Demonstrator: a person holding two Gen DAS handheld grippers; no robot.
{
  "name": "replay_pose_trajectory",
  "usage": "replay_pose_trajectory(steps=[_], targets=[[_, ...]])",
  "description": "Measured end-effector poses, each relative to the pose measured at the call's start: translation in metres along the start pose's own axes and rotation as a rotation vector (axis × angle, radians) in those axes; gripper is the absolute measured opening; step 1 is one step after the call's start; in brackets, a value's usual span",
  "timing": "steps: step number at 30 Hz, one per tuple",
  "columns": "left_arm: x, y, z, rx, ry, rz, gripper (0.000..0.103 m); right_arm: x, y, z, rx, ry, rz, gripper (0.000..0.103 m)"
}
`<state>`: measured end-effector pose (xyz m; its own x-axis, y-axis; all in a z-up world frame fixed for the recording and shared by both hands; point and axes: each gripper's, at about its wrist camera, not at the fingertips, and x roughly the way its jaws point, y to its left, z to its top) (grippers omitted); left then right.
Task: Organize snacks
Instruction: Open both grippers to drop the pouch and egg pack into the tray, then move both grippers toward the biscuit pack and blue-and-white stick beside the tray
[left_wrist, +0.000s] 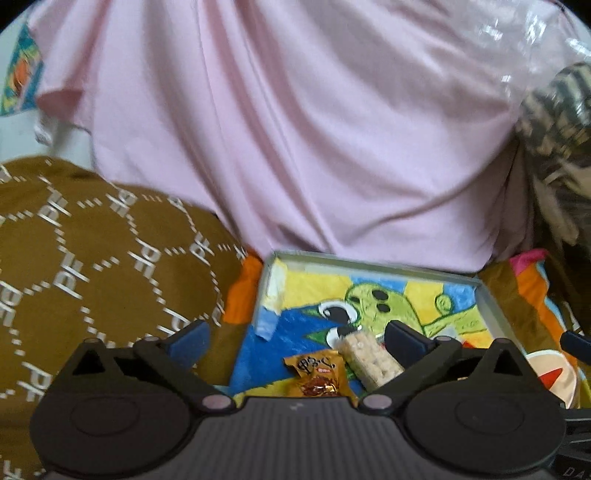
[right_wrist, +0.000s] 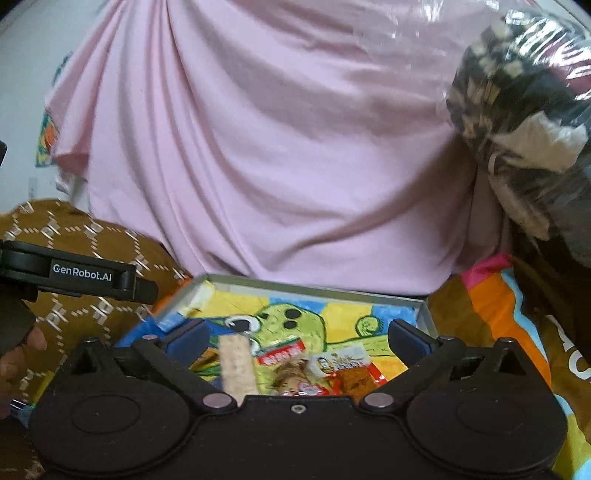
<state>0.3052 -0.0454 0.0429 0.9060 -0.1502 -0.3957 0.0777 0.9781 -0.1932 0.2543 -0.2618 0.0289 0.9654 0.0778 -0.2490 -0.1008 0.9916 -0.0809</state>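
Several snacks (right_wrist: 314, 369) are already lying in the tray (right_wrist: 295, 290) just ahead of both spread, empty claws; sorting looks unfinished.

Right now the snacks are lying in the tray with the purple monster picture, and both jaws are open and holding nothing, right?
Nearly. The monster drawn in the tray is green, not purple; the right wrist view shows it clearly. The rest holds: the snacks, such as the pale cereal bar and the brown packet, lie in the tray, and the left gripper and right gripper have open jaws holding nothing.
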Motion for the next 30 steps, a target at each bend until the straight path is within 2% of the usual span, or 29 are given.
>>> replay_pose_trajectory(steps=[5, 12, 19, 30], targets=[[-0.042, 0.01, -0.003, -0.019, -0.064, 0.021, 0.103, -0.037, 0.01, 0.005, 0.042, -0.034, 0.028, 0.102], [-0.092, 0.029, -0.009, -0.052, -0.069, 0.043, 0.103, -0.089, 0.03, 0.007, 0.044, -0.07, 0.066, 0.102], [-0.143, 0.052, -0.026, -0.041, -0.076, 0.081, 0.103, -0.132, 0.054, 0.002, 0.027, -0.069, 0.114, 0.102], [-0.192, 0.081, -0.067, 0.019, 0.013, 0.172, 0.103, -0.178, 0.097, -0.025, -0.051, -0.042, 0.188, 0.102]])
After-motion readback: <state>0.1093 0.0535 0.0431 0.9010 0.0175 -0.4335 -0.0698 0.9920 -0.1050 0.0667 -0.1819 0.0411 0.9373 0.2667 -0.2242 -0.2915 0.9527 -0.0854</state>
